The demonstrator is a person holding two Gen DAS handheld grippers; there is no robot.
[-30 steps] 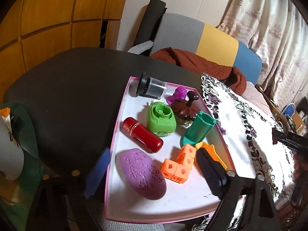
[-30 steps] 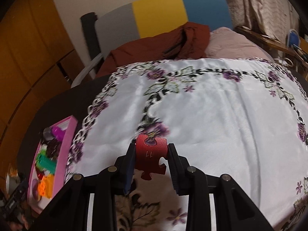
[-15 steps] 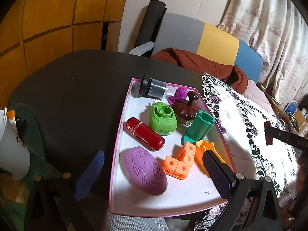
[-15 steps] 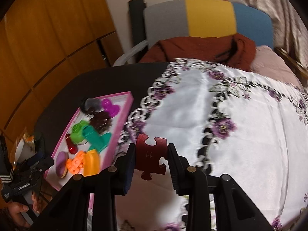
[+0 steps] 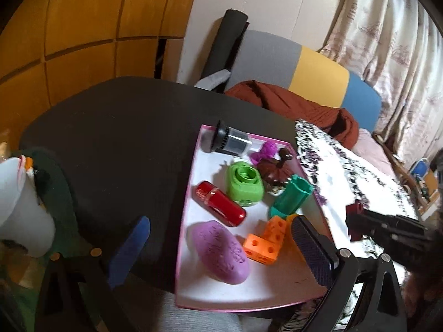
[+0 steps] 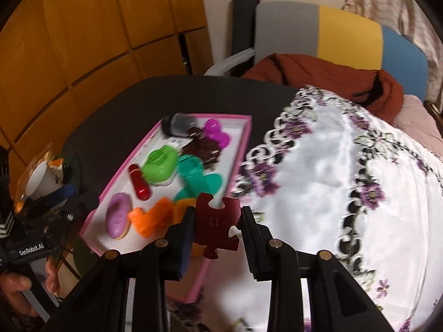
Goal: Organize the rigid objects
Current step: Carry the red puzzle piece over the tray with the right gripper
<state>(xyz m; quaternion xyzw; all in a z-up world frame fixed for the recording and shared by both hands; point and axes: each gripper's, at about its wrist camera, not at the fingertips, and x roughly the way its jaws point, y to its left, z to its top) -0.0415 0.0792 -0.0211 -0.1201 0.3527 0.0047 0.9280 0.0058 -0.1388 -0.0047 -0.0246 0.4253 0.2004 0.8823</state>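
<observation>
Between our right gripper's (image 6: 216,227) 2 pads we hold a dark red puzzle piece (image 6: 217,225), clenched at both edges, with the number 11 on its face. It hangs over the near right edge of the pink-rimmed tray (image 6: 241,149), which rests on the black table (image 6: 116,116). From the piece, the tray runs off toward 11 o'clock, and the white cloth with purple flowers (image 6: 332,182) spreads toward 2 o'clock. Our left gripper (image 5: 218,246) stands released, its blue pad over the bare table at the tray's left side and its black ribbed pad over the tray's right side, nothing between them. Seen from the left wrist, the tray carries a purple oval (image 5: 218,251) nearest us, an orange block piece (image 5: 265,242) at 3 o'clock of it, a red capsule (image 5: 220,203) at 12 o'clock, then a green round piece (image 5: 245,184) and a teal cup-shaped piece (image 5: 290,196). Farther back lie a brown piece (image 5: 272,170), a magenta piece (image 5: 267,150) and a dark cylinder (image 5: 228,141) on its side in the far left corner. A white cup (image 5: 19,210) shows at the left edge, at 9 o'clock of the tray, and a hand (image 6: 16,287) grips the left gripper's handle in the right wrist view.
</observation>
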